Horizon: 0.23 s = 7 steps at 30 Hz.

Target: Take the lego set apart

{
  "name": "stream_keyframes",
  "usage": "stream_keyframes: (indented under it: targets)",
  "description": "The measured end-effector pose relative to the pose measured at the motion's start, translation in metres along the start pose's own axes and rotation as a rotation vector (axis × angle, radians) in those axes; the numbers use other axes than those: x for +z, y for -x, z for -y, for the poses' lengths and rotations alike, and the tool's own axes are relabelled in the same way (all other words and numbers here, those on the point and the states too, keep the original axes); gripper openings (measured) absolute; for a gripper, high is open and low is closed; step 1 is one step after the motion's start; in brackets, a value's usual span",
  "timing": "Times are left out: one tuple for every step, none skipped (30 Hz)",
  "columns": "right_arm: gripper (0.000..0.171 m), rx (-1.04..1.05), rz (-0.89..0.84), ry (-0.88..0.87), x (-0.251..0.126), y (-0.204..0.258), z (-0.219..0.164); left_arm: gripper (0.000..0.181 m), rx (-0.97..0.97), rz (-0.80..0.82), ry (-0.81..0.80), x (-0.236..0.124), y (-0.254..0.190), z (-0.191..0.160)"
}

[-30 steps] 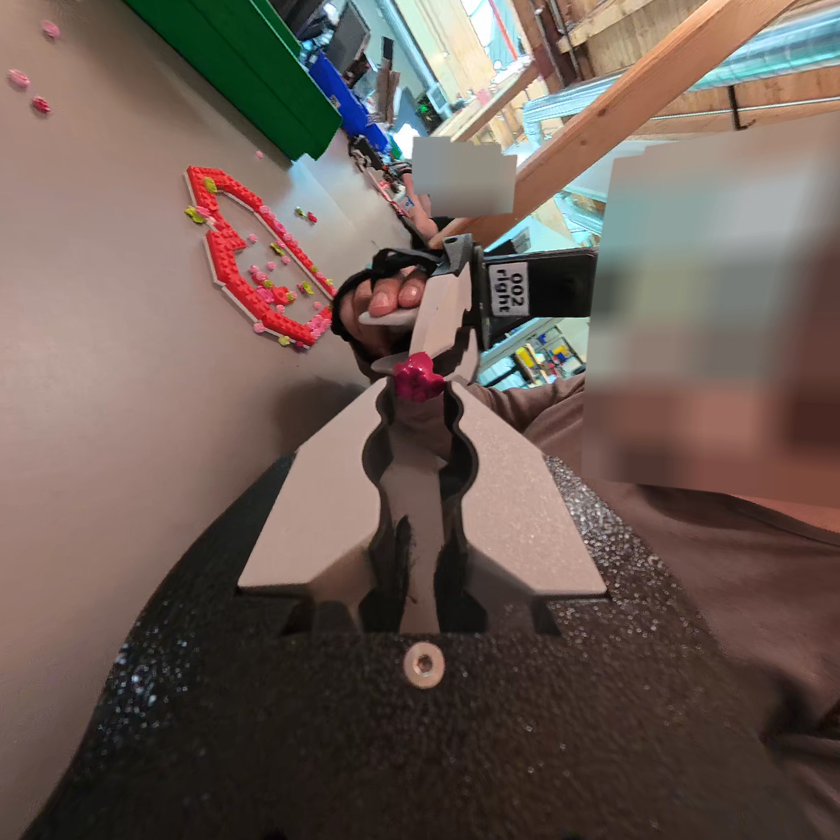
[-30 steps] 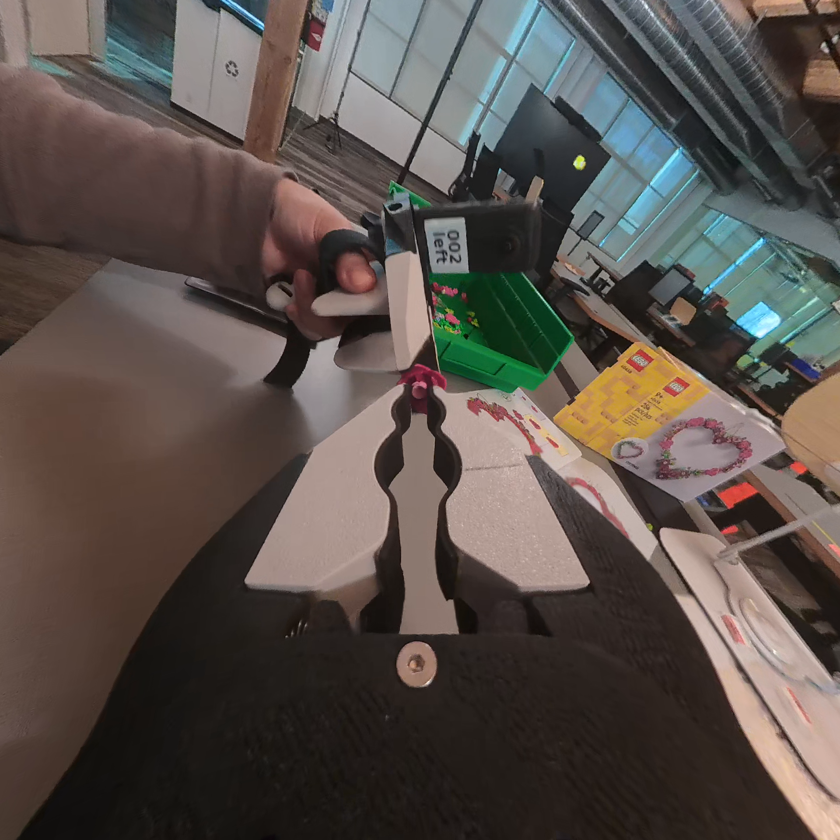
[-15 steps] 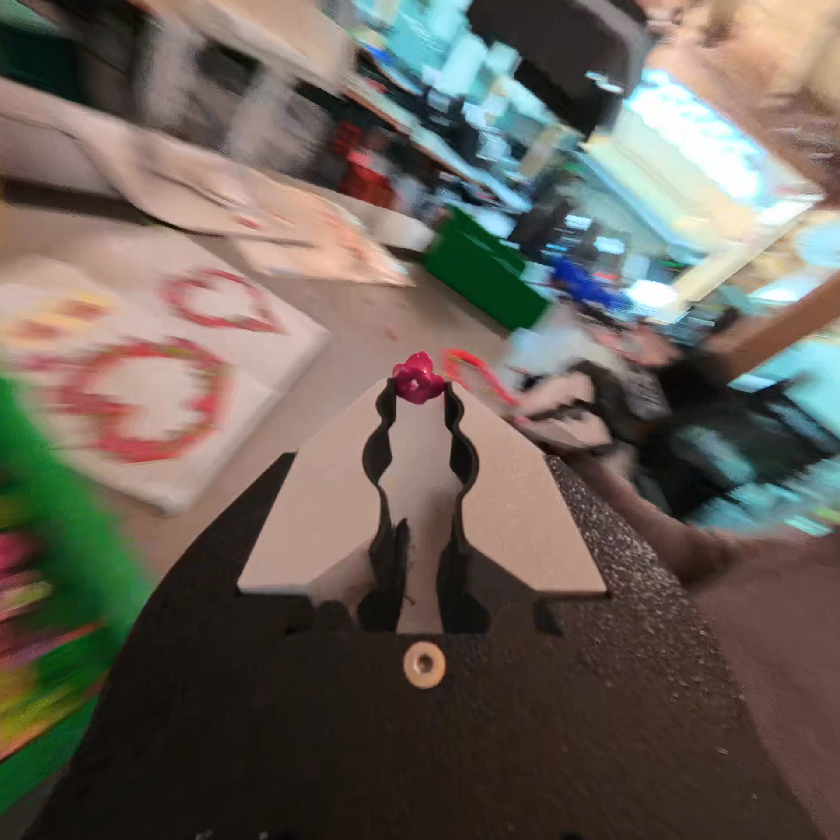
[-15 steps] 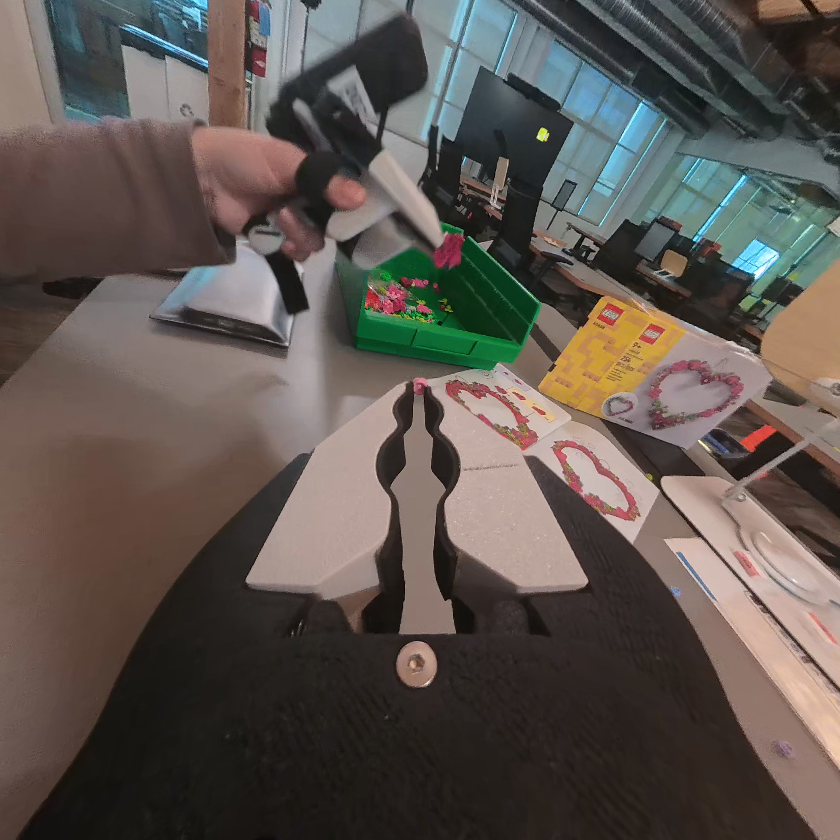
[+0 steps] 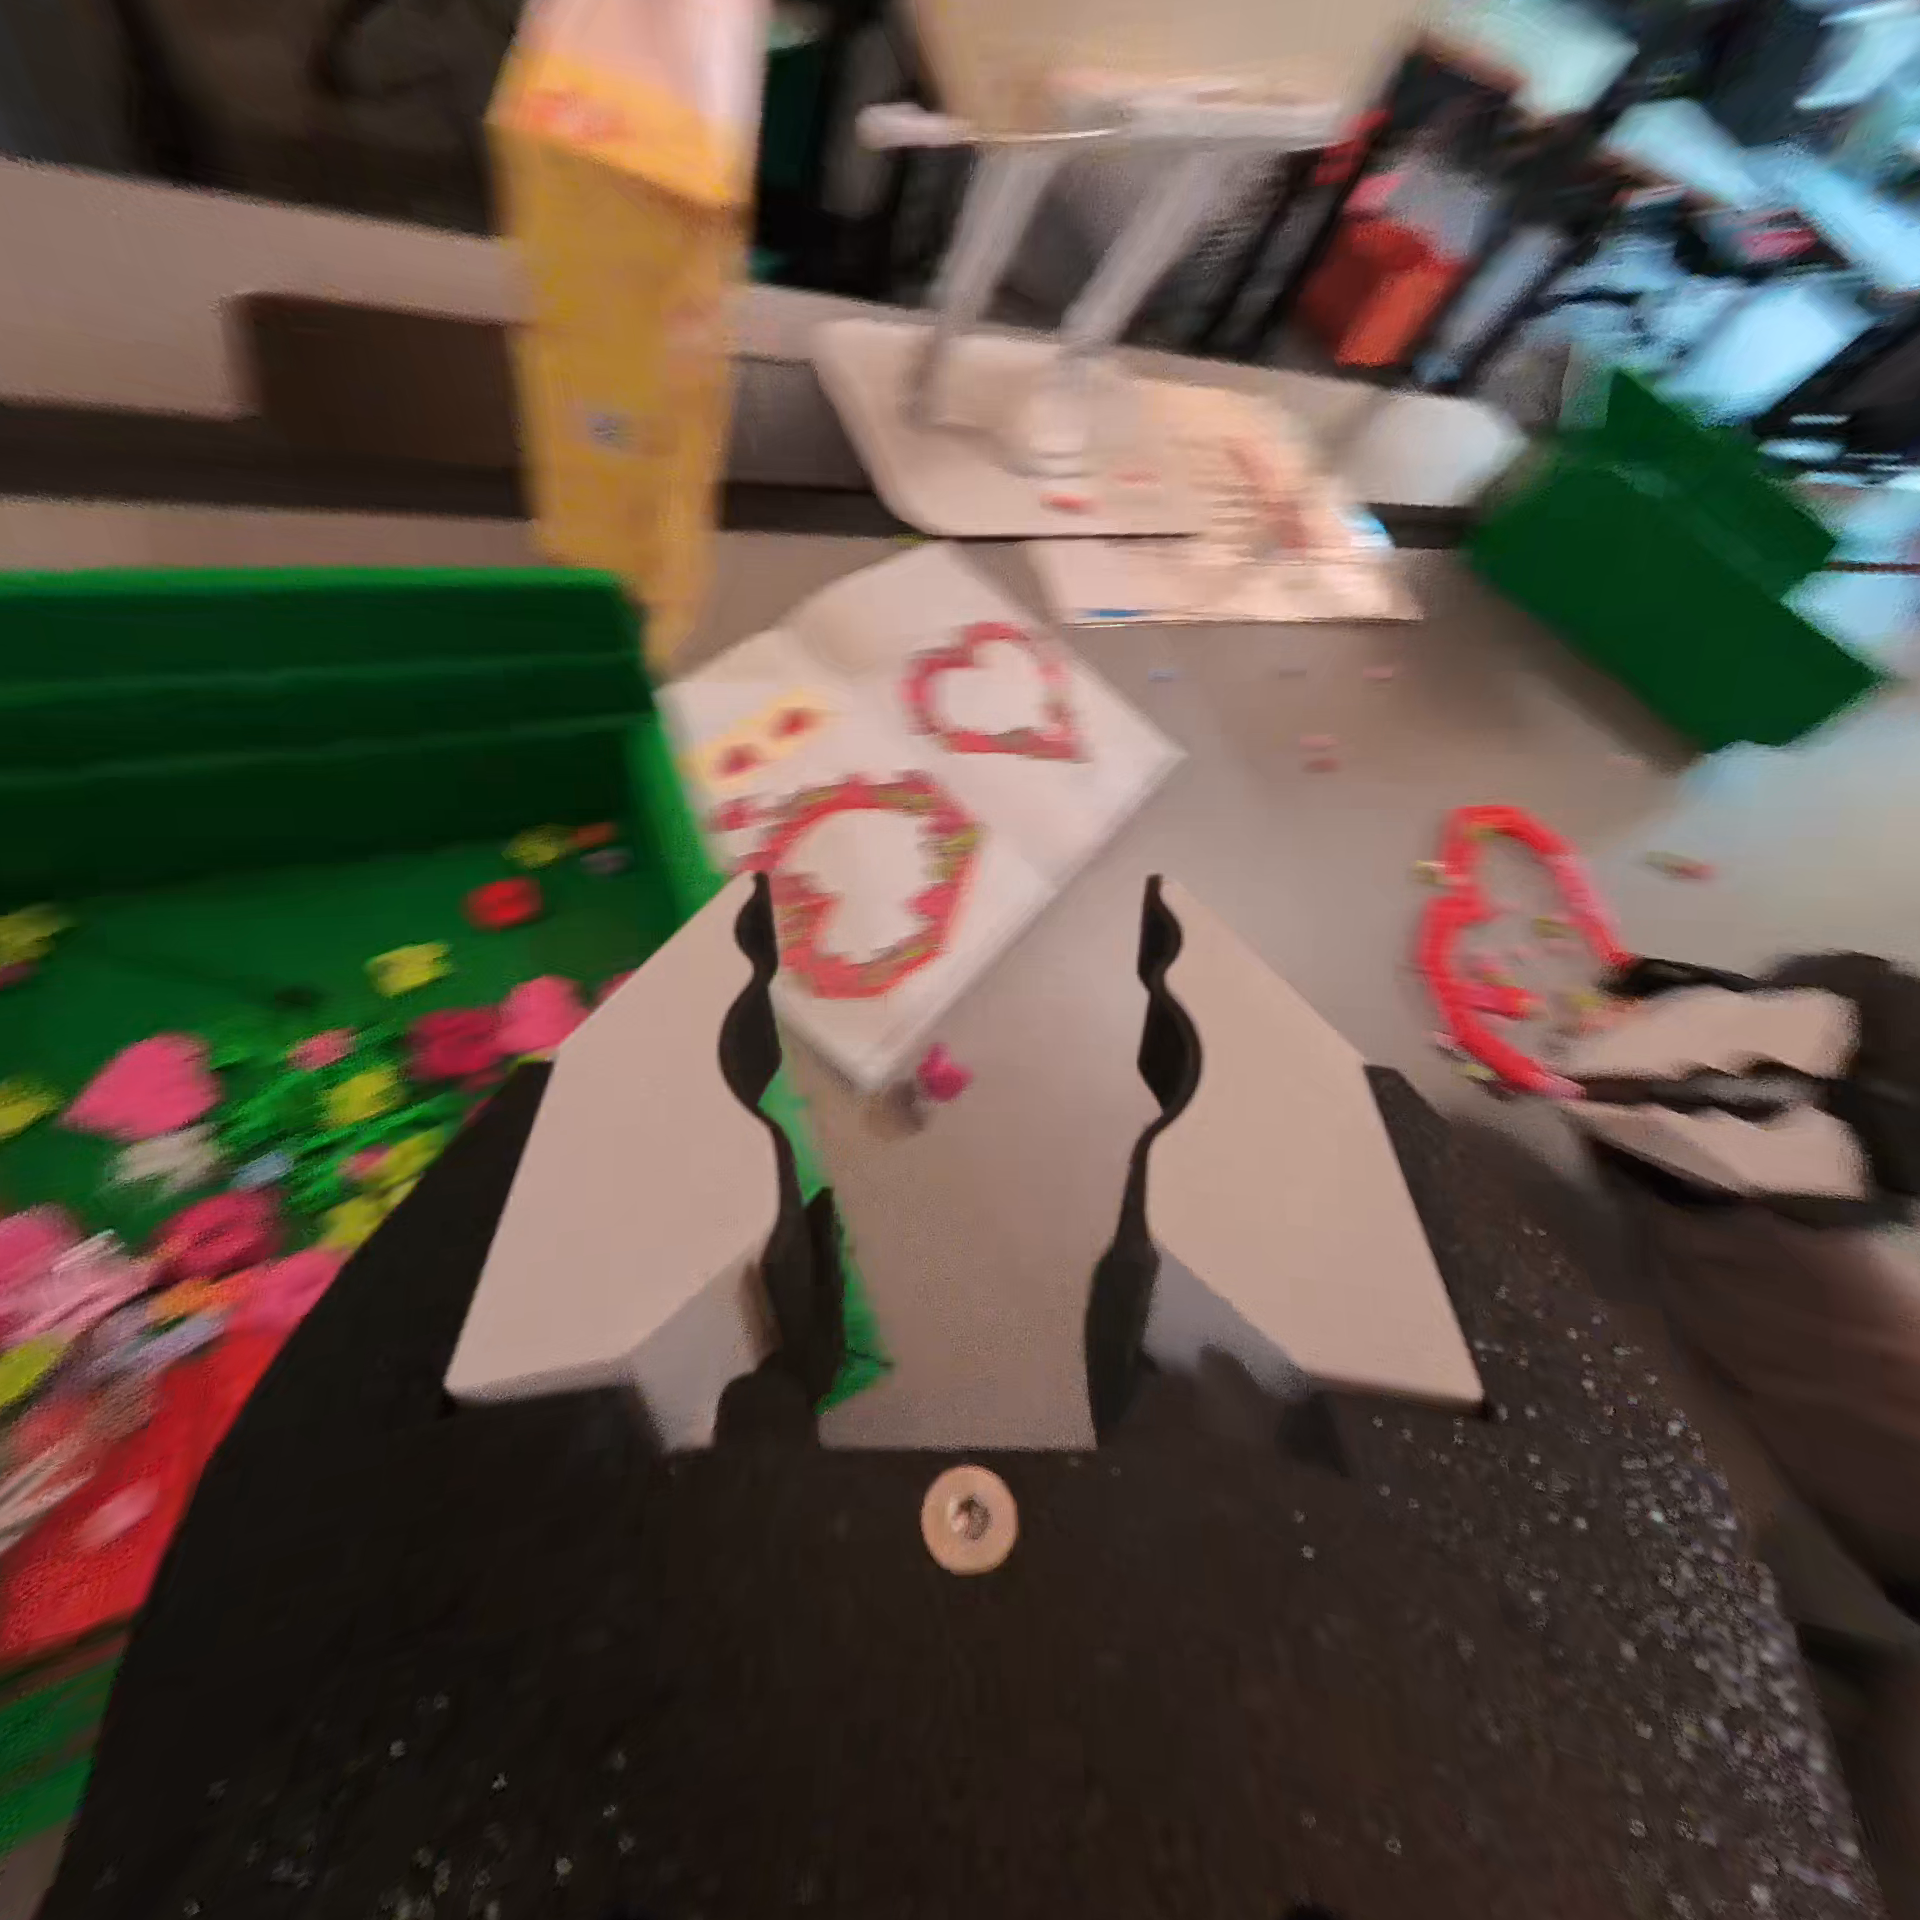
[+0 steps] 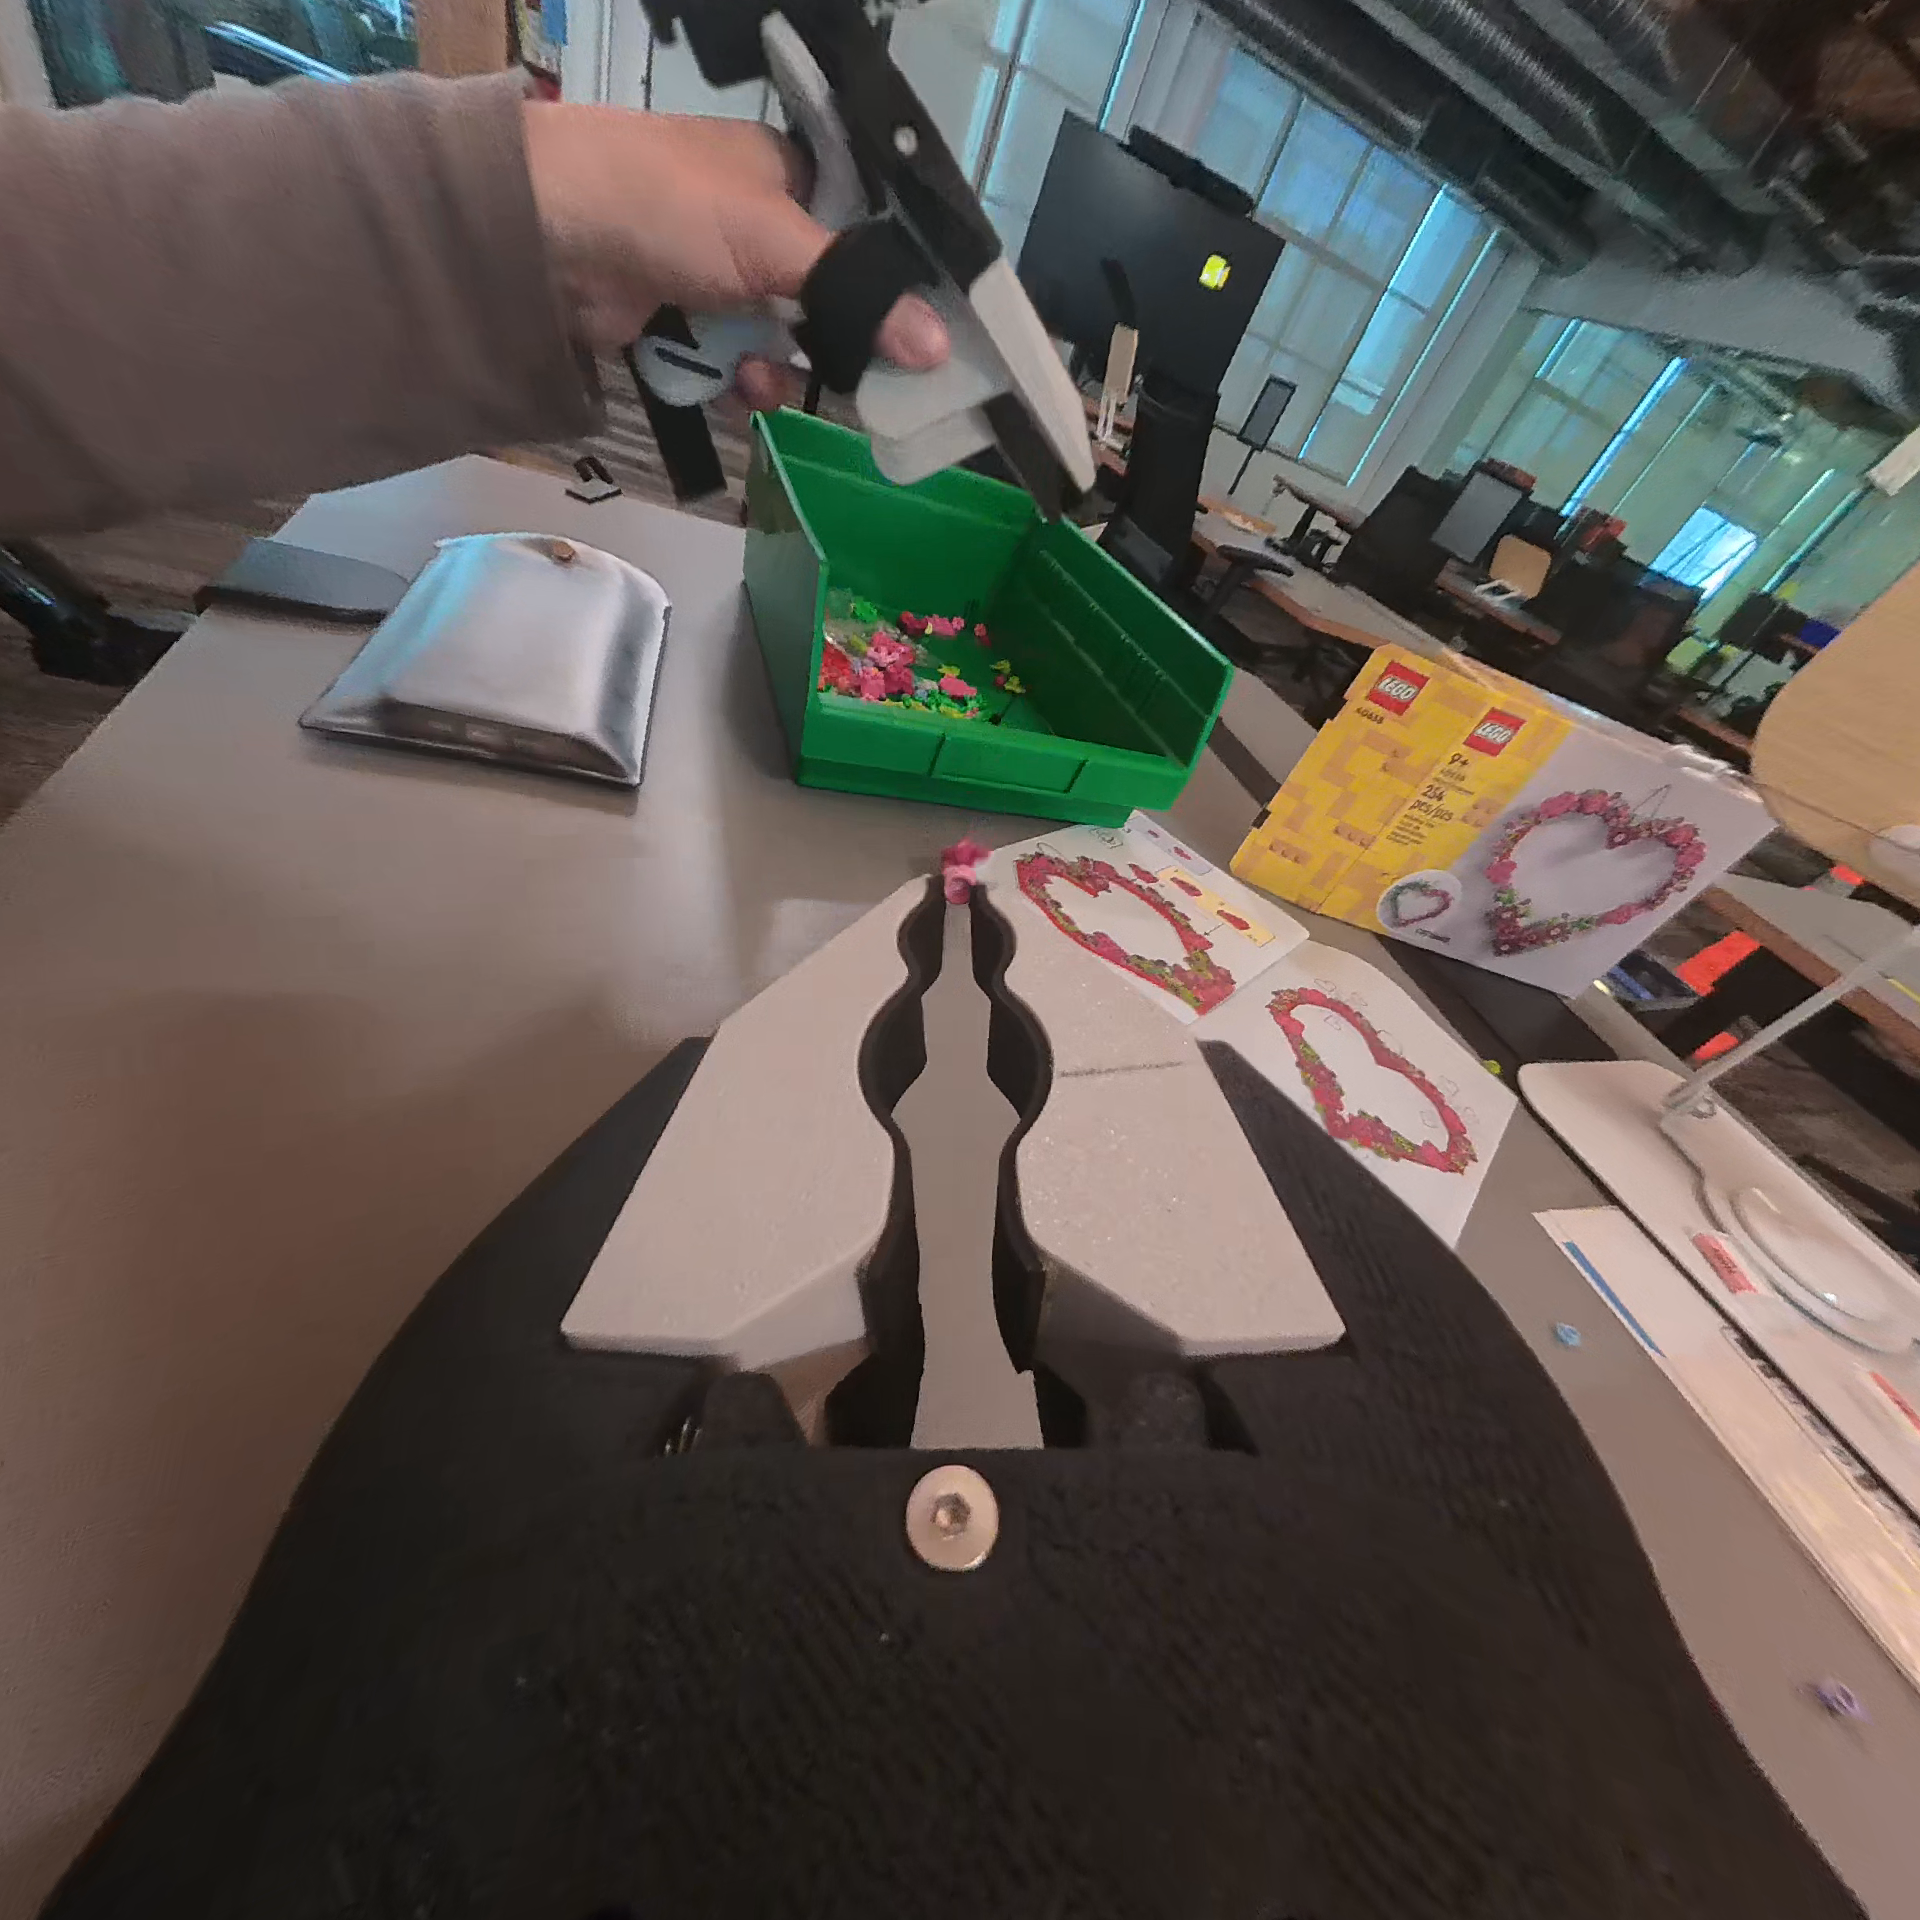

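— Where are my grippers?

— My left gripper (image 5: 954, 904) is spread wide and empty, up over the green bin (image 6: 1132, 665). In the right wrist view a hand (image 6: 665, 223) holds it at 12 o'clock above the bin

— And the right one?

— My right gripper (image 6: 961, 902) is pinched on a small pink piece (image 6: 962, 868) at its tips, above the table (image 6: 312, 935)

— The lego set?

— The red heart frame (image 5: 1496, 945) lies on the table at 3 o'clock in the blurred left wrist view. Loose pink and yellow pieces (image 6: 894, 665) sit in the bin. One pink piece (image 5: 943, 1075) shows between my left fingers; I can't tell whether it's on the table. Heart sheets (image 6: 1132, 925) lie just right of the bin, a yellow box (image 6: 1351, 790) beyond
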State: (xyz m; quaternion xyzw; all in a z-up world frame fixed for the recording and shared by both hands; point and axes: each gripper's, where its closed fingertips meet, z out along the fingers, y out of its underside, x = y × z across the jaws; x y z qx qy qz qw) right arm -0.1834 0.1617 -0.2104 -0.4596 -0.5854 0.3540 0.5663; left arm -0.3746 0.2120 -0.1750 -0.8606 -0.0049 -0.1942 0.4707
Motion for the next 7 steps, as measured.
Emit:
stream_keyframes:
  targets:
    - [0.003, -0.009, -0.010, 0.001, 0.000, -0.001, 0.000, 0.063, 0.026, -0.079, -0.005, 0.001, -0.023, -0.002]
    - [0.003, -0.021, -0.021, 0.003, 0.000, -0.002, 0.000, 0.059, 0.063, -0.117, -0.007, 0.003, -0.040, -0.007]
    - [0.003, -0.032, -0.030, 0.003, 0.000, -0.002, 0.000, 0.053, 0.108, -0.155, -0.005, 0.005, -0.056, -0.013]
    - [0.003, -0.041, -0.032, 0.002, 0.000, -0.002, 0.000, 0.043, 0.153, -0.218, 0.000, 0.007, -0.076, -0.022]
    - [0.003, -0.048, -0.032, 0.009, 0.001, -0.001, -0.001, 0.036, 0.188, -0.272, 0.015, 0.010, -0.094, -0.033]
    - [0.003, -0.053, -0.037, 0.021, 0.001, -0.002, -0.003, 0.033, 0.224, -0.278, 0.048, 0.016, -0.102, -0.047]
    - [0.003, -0.058, -0.042, 0.033, 0.002, -0.003, -0.006, 0.033, 0.273, -0.254, 0.087, 0.023, -0.103, -0.061]
